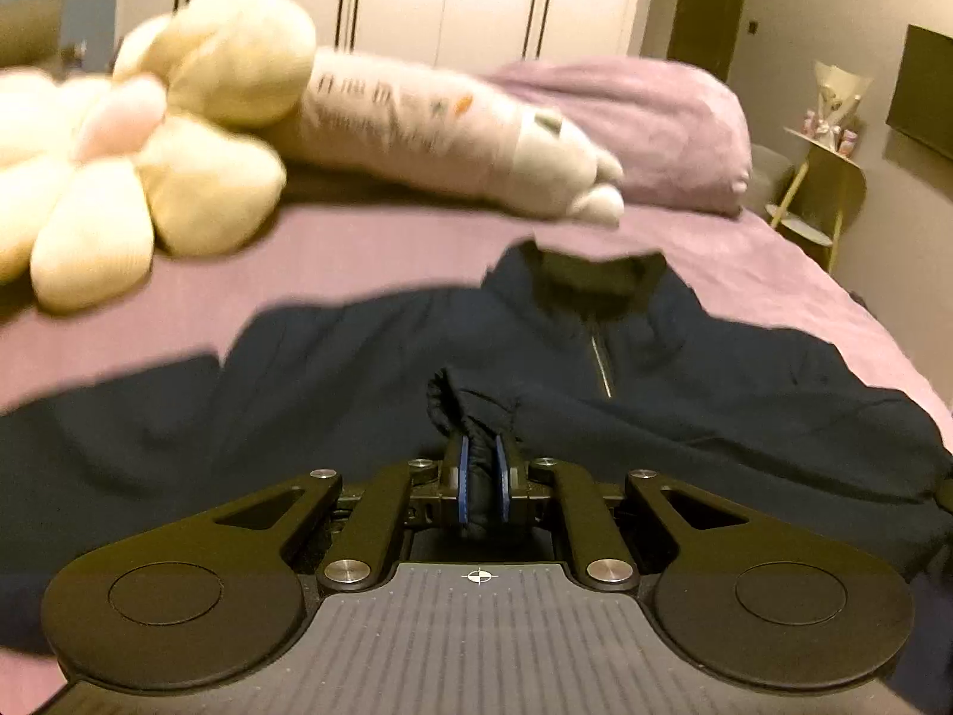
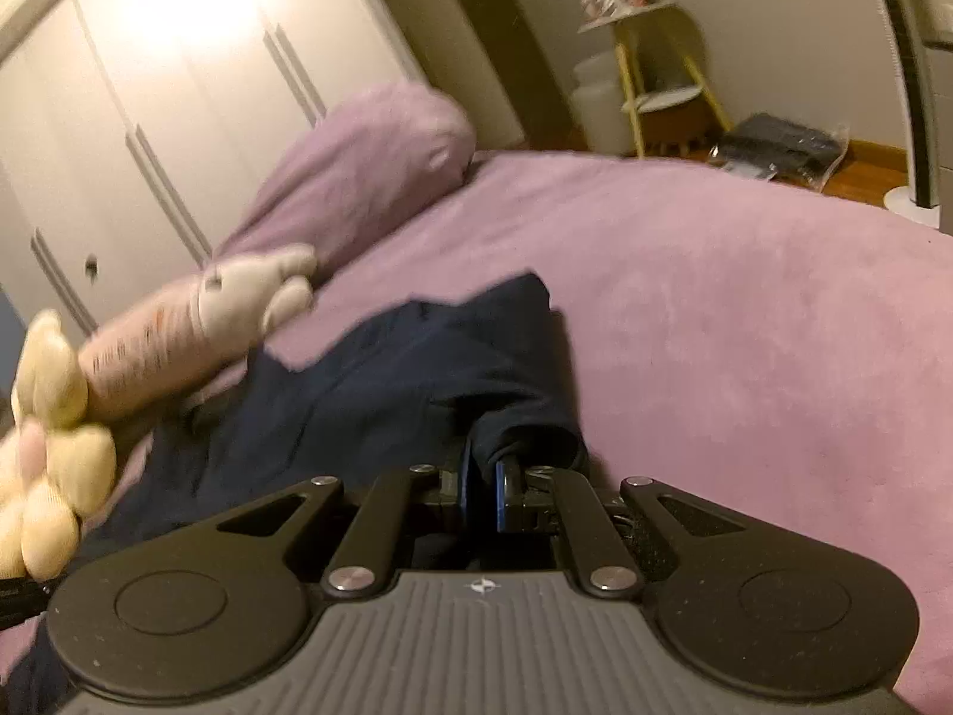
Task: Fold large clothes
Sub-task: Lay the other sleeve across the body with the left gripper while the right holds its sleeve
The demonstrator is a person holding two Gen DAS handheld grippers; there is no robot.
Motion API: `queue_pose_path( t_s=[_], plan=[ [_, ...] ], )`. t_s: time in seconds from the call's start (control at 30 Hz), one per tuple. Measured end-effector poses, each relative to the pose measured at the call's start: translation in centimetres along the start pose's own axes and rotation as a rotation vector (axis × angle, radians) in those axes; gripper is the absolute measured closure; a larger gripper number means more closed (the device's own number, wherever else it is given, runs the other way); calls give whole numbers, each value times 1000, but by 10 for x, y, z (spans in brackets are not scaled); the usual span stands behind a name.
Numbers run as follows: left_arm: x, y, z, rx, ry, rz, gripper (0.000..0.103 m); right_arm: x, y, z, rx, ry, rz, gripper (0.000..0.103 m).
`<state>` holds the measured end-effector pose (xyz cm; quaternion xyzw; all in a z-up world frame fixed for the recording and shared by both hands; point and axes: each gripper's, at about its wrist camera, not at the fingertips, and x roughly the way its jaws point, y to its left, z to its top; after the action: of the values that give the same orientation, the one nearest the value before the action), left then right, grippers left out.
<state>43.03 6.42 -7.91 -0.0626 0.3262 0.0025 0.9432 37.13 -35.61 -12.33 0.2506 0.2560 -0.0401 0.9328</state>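
A dark navy pullover (image 1: 369, 369) with a short neck zip (image 1: 601, 363) lies spread on the purple bed (image 1: 369, 250), collar toward the pillows. My left gripper (image 1: 482, 453) is shut on a bunched fold of its fabric, lifted slightly over the chest. In the right wrist view the same pullover (image 2: 381, 381) lies left of centre. My right gripper (image 2: 482, 465) is shut on a fold of its edge, next to bare bedsheet (image 2: 744, 357).
A cream flower-shaped plush (image 1: 149, 179) and a long pale plush (image 1: 441, 131) lie at the head of the bed beside a purple pillow (image 1: 649, 125). A wardrobe (image 2: 178, 89) stands behind. A yellow side table (image 2: 661, 53) and a floor bag (image 2: 774, 149) stand beyond the bed.
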Motion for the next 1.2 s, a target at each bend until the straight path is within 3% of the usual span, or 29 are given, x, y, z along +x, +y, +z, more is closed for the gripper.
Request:
queue_pose_path(
  t_s=[0.07, 0.2, 0.3, 0.33, 0.37, 0.4, 0.5, 0.6, 0.63, 0.67, 0.7, 0.77, 0.9, 1.0, 1.13, 1.2],
  plan=[
    [11, -5, 3, 38, -5, 41, 91, 11, -2, -6, 45, 5, 6, 96],
    [36, 2, -8, 16, 69, 79, 87, 21, -5, -12, 13, 67, 31, 92],
    [38, 6, -16, 34, 77, 82, 82, 6, -10, -2, 8, 123, 94, 77],
    [38, 10, -17, 28, 79, 75, 80, -4, -14, 0, 7, 129, 110, 60],
    [37, 14, -18, 16, 83, 66, 78, -15, -17, 2, 6, 121, 102, 36],
    [36, 17, -19, 1, 86, 60, 75, -27, -19, 3, 10, 89, 89, 30],
    [36, 26, -20, -66, 92, 56, 70, -44, -21, 12, 31, 21, 88, 29],
    [33, 23, -18, -96, 101, 64, 72, -13, 8, 20, -58, 78, 91, 32],
    [33, 20, -17, -82, 102, 72, 75, 1, 19, 20, -110, 96, 80, 41],
    [32, 17, -16, -62, 103, 78, 76, 18, 31, 19, -165, 118, 36, 59],
    [33, 14, -16, -45, 104, 90, 76, 33, 38, 17, -210, 141, 6, 68],
    [34, 11, -16, -35, 103, 102, 76, 55, 52, 9, -308, 151, -47, 74],
    [40, 4, -20, -60, 105, 102, 76, 79, 54, 2, -427, 140, -139, 75],
    [41, 1, -23, -44, 97, 117, 76, 84, 47, 1, -418, 128, -133, 73],
    [39, 7, -22, -62, 109, 118, 67, 69, 52, 6, -417, 117, -135, 70],
    [40, 9, -23, -70, 111, 125, 61, 49, 62, 9, -406, 58, -132, 67]
  ],
)
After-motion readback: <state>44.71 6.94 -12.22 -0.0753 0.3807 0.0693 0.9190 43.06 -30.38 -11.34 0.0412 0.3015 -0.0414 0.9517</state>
